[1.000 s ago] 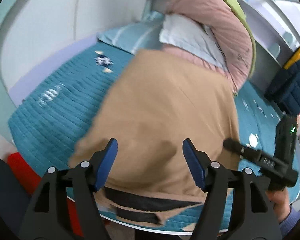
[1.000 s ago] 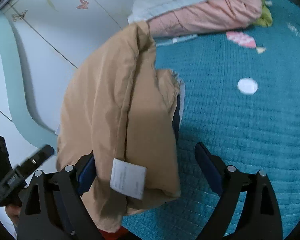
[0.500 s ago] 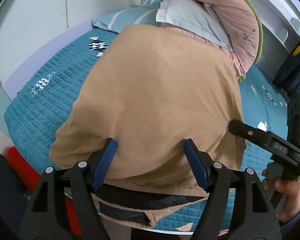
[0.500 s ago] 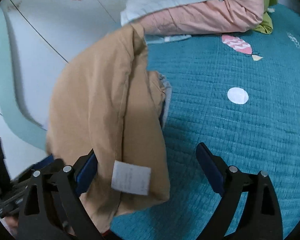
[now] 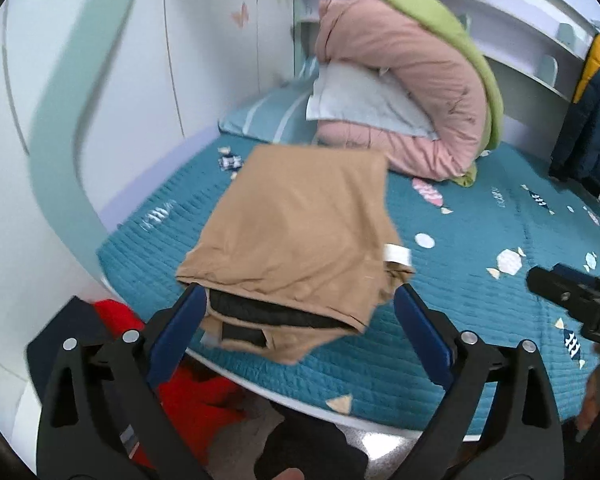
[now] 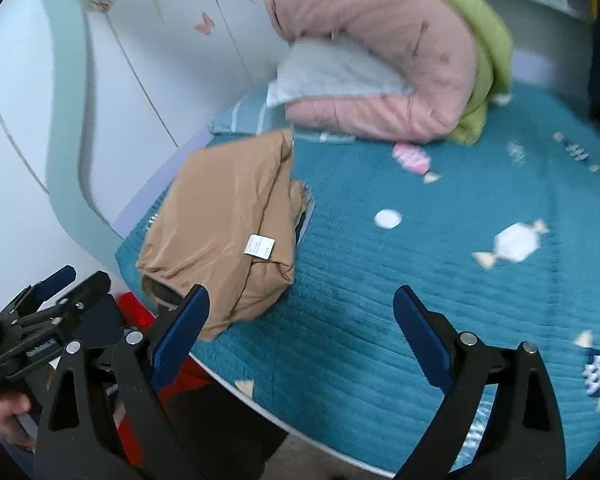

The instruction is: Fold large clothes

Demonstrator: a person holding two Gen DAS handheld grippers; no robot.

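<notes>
A tan garment (image 5: 296, 232) lies folded into a thick rectangle near the front left corner of the teal bed (image 5: 480, 304). A white care label (image 6: 259, 247) shows on its right edge and a dark lining shows at its near end. My left gripper (image 5: 296, 332) is open and empty, held just short of the garment's near edge. My right gripper (image 6: 300, 332) is open and empty above the bed edge, to the right of the garment (image 6: 228, 216). Each gripper shows at the edge of the other's view.
A pink and green duvet (image 5: 412, 84) with a pale pillow (image 5: 360, 100) is piled at the bed's head. A white wall (image 5: 120, 60) runs along the left. Red and dark clothes (image 5: 188, 384) lie on the floor below the bed edge. Dark jackets (image 5: 592, 132) hang at right.
Both grippers have pulled back from the garment towards the bed edge. The garment, held up and close before, now lies flat and folded on the bed.
</notes>
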